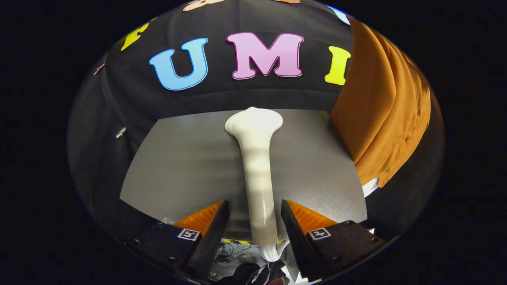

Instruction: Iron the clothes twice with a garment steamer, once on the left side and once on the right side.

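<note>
From my remote seat I see the gripper (pixel 255 213) at the bottom centre of the frame, its two fingers (pixel 216 225) spread apart with a clear gap on either side of the steamer (pixel 255 158). The steamer is a white, glossy wand that lies between the fingers and runs straight up the middle of the frame, its handle end low between the fingertips and its wider flared head at the upper centre. Neither finger seems to touch the handle; I read the fingers as released, flanking the handle without pressing on it. The steamer rests on a grey table (pixel 178 166) that fills the middle of the frame, and its head reaches to the table's far edge. At the right of the frame, from the upper right down to the table's right edge, hangs an orange shirt (pixel 380 107) with a row of small buttons down its front; its lower hem sits beside the table's right side, and a bit of white shows just under that hem. The shirt is well apart from the steamer and from the fingers. Below the handle, at the very bottom, I can make out a cord and some dark clutter, too blurred to name.
</note>
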Motion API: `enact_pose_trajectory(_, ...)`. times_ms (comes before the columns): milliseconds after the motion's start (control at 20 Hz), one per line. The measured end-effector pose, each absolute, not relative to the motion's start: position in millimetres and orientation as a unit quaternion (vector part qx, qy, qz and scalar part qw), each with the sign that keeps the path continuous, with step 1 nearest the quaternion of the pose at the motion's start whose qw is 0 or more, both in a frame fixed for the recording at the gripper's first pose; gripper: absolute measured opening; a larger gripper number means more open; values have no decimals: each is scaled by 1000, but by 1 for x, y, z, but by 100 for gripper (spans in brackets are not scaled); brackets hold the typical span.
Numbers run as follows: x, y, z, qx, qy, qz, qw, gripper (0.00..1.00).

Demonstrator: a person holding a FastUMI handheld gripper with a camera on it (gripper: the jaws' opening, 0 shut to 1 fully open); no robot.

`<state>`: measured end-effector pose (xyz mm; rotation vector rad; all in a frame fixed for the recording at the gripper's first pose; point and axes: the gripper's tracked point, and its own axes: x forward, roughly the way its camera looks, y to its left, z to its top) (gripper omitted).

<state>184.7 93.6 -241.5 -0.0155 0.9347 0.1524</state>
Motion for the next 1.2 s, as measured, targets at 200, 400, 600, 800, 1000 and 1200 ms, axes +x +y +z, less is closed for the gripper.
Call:
enact_pose_trajectory(200, 192, 91, -257, -28, 451, 71, 889, 44)
enact_pose_trajectory(400, 194, 88, -253, -26, 424, 95, 900, 25)
enact_pose_trajectory(600, 189, 85, -234, 22, 359, 91, 929, 17)
enact_pose_trajectory(800, 172, 62, -187, 64, 284, 99, 952, 17)
enact_pose_trajectory(1000, 149, 10, -119, 64, 192, 95, 975, 17)
enact_pose_trajectory(1200, 118, -52, -82, 59, 135, 79, 986, 17)
